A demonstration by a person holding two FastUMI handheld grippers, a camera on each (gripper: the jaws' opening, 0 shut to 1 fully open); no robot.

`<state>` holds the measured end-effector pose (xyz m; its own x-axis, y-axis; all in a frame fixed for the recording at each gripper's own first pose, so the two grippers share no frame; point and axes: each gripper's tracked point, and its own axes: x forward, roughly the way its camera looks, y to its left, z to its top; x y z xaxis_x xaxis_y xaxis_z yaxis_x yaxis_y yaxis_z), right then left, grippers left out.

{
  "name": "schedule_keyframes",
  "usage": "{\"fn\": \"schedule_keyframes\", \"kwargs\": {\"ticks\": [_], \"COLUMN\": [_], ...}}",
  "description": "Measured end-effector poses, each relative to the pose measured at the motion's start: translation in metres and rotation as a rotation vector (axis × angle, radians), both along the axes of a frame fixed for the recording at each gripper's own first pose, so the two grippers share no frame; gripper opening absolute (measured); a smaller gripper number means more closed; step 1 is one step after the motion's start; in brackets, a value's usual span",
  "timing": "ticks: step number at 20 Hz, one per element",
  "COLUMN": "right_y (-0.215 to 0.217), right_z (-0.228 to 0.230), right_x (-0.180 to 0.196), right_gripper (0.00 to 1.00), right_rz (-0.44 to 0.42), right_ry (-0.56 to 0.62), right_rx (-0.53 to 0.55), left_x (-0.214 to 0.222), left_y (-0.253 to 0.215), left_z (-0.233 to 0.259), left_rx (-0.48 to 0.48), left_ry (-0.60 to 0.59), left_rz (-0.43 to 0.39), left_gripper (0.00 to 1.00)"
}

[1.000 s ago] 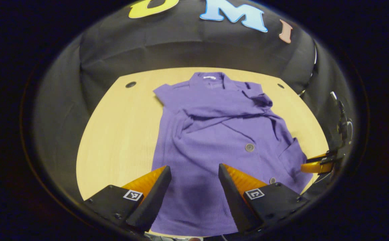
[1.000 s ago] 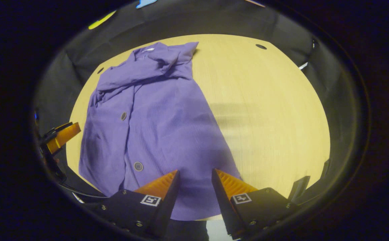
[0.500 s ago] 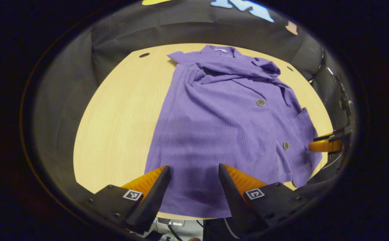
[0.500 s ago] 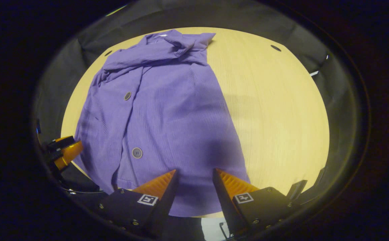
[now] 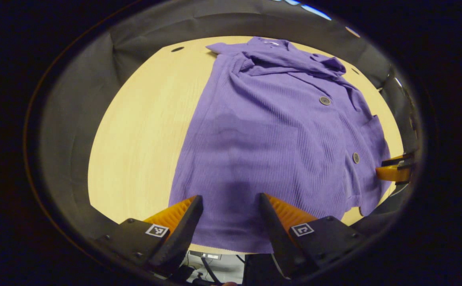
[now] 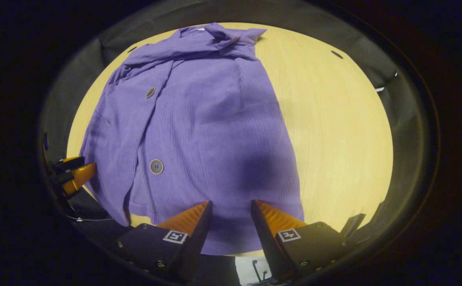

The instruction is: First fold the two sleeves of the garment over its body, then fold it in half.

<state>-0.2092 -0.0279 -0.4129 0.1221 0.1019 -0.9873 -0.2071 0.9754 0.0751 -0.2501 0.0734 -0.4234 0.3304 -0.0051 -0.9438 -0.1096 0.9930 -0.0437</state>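
Your left gripper (image 5: pixel 228 200) and right gripper (image 6: pixel 228 206) both hang spread apart over the near hem of the purple garment (image 5: pixel 278 131), pinching nothing. The garment lies flat on the wooden table (image 5: pixel 143 131), long way running away from you, collar far. Bare table shows on both sides.
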Motion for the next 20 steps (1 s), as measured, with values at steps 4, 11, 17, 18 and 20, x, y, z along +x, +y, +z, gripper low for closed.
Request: {"fn": "schedule_keyframes", "kwargs": {"ticks": [4, 11, 17, 18, 20], "right_y": [-0.001, 0.004, -0.001, -0.002, -0.001], "right_z": [-0.001, -0.001, -0.003, -0.003, -0.002], "right_x": [-0.003, 0.001, 0.01, 0.012, 0.01], "right_gripper": [0.72, 0.7, 0.63, 0.41, 0.07], "right_rz": [-0.004, 0.007, 0.02, -0.02, -0.061], "right_ry": [0.03, 0.076, 0.091, 0.074, 0.061], "right_rx": [-0.027, -0.055, -0.062, -0.054, -0.029], "left_x": [0.001, 0.017, 0.027, 0.027, 0.029], "left_y": [0.0, -0.02, -0.029, -0.029, -0.027], "left_z": [-0.002, 0.0, 0.001, -0.001, -0.001], "left_rx": [-0.038, -0.015, -0.032, -0.04, -0.04], "left_ry": [0.039, -0.03, -0.03, -0.019, 0.0], "left_rz": [0.036, -0.086, -0.09, -0.086, -0.069], "left_gripper": [0.95, 0.7, 0.12, 0.12, 0.11]}}
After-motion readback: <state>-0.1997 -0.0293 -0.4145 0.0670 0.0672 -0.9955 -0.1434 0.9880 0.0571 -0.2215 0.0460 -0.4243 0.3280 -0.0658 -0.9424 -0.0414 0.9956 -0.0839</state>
